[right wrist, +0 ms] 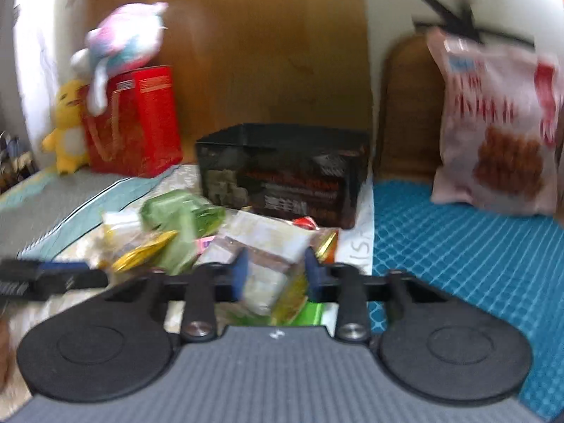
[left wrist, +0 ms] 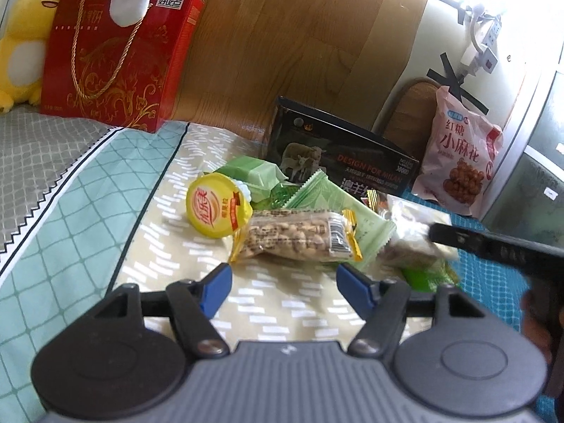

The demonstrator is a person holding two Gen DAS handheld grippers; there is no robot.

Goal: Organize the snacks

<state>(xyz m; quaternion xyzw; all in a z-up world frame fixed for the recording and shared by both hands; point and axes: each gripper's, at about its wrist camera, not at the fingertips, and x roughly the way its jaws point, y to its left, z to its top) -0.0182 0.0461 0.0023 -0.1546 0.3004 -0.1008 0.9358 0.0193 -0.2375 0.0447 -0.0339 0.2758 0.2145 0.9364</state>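
Left tongs (left wrist: 283, 283) spread apart, empty, over bare bedspread (left wrist: 148, 246) just short of the peanut pack (left wrist: 296, 239). Right tongs (right wrist: 275, 275) straddle a pale wrapped snack (right wrist: 264, 246) at the pile's near edge; grip unclear w/ blur. Black box (right wrist: 282, 172) close behind.

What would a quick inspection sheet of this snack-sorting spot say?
Surface: patterned bedspread, blue mat to the right.
Job's things: snack pile with peanut bar, yellow-lidded cup, green packets; open black box behind.
Clutter: red gift box, yellow plush, pink snack bag.
Grippers: left gripper open, empty; right gripper, fingers around a pale packet, grip blurred.
Cables: power strip and plug on wall.
Surroundings: wooden headboard.
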